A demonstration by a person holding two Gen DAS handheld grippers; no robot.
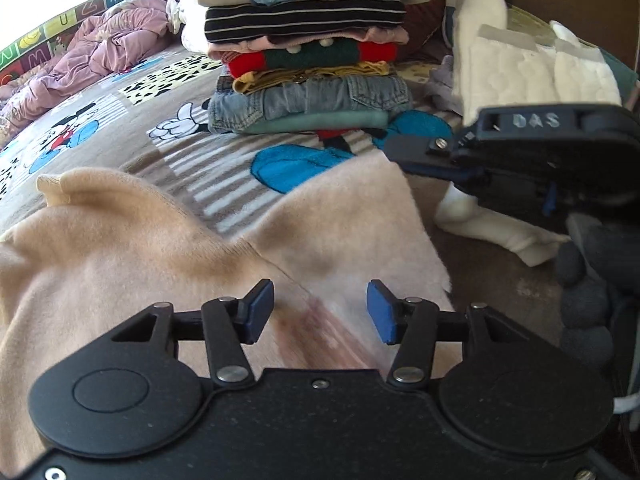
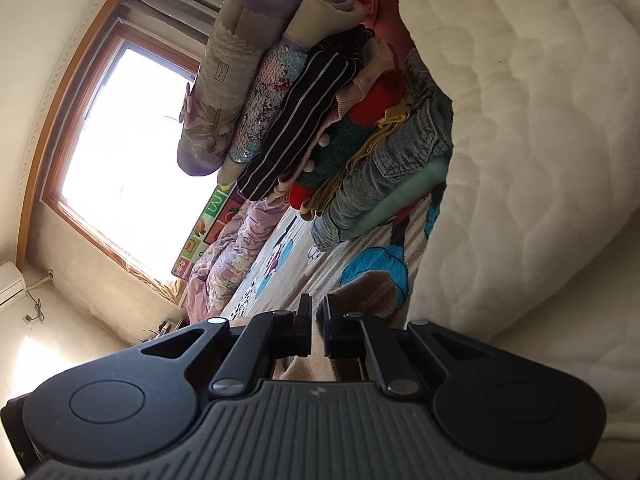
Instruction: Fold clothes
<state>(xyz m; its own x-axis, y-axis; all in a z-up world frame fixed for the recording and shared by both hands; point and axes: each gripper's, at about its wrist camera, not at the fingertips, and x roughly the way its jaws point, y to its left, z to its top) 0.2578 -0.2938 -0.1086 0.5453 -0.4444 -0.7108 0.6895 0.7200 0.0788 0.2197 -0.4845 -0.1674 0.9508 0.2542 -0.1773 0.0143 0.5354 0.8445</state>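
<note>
A beige fleece garment (image 1: 120, 256) lies spread on the cartoon-print bedspread (image 1: 120, 120), its pale inner side turned up on the right (image 1: 360, 220). My left gripper (image 1: 320, 312) is open just above the garment's middle, holding nothing. My right gripper (image 1: 424, 156) reaches in from the right in the left wrist view, at the garment's far right corner. In the right wrist view my right gripper (image 2: 317, 328) is shut on a fold of the beige garment (image 2: 360, 296), tilted sideways.
A tall stack of folded clothes (image 1: 308, 52) stands at the back of the bed; it also shows in the right wrist view (image 2: 320, 120). White quilted bedding (image 1: 520, 68) lies at the right, a white sock-like piece (image 1: 492, 228) below it. A crumpled pink quilt (image 1: 100, 52) lies at the left.
</note>
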